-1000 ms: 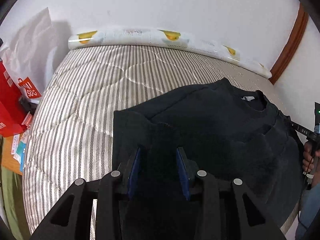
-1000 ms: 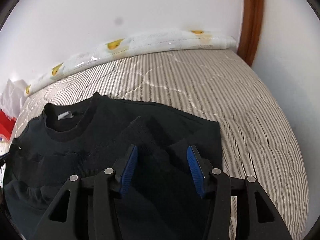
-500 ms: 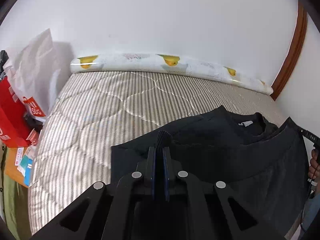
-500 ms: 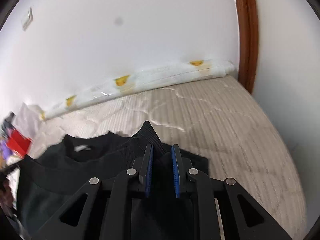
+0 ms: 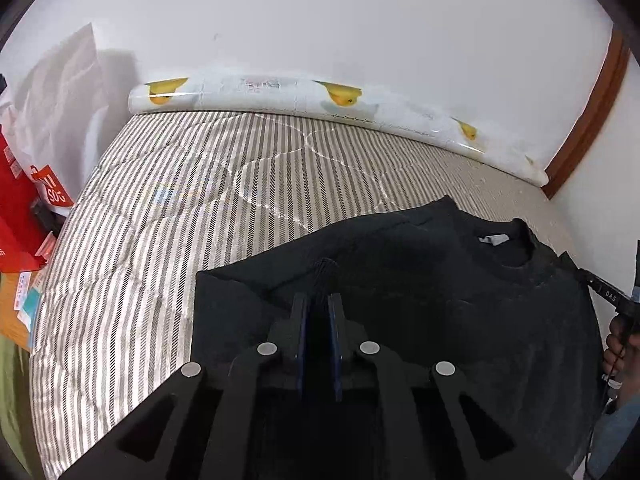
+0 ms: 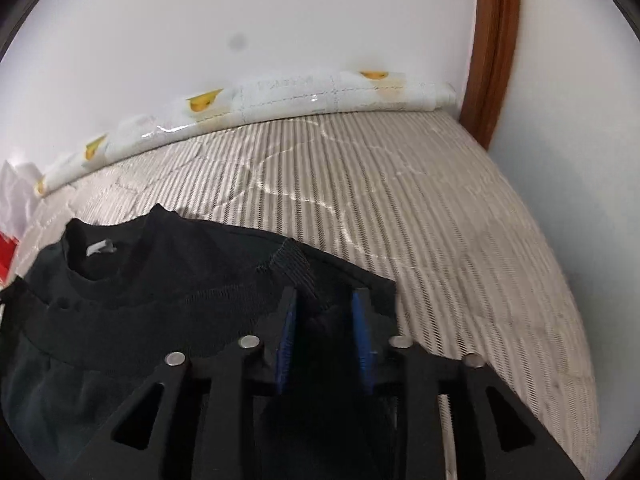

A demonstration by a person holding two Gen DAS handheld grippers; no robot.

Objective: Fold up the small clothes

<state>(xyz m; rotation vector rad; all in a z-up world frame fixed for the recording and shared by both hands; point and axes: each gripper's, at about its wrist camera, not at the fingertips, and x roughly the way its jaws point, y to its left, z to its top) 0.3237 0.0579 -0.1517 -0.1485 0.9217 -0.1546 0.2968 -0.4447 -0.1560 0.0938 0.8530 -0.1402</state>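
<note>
A black sweatshirt (image 5: 440, 280) lies on the striped mattress (image 5: 200, 200), neck hole with a white label toward the wall. My left gripper (image 5: 319, 304) is shut on a ribbed edge of the sweatshirt, folded up over the body. In the right wrist view the same sweatshirt (image 6: 160, 280) shows with its ribbed edge (image 6: 292, 268) lifted between the blue pads. My right gripper (image 6: 325, 308) has its jaws apart, with cloth lying between them.
A rolled mat with yellow ducks (image 5: 320, 96) lies along the wall at the mattress's far edge. Red and white bags (image 5: 24, 184) stand at the left. A brown door frame (image 6: 488, 52) stands at the right corner. The person's other hand (image 5: 620, 344) shows at the right.
Both grippers closed on the sweatshirt's ribbed edge and lifted it forward over the body. Since half a second ago the right jaws have opened wider; the left stays shut.
</note>
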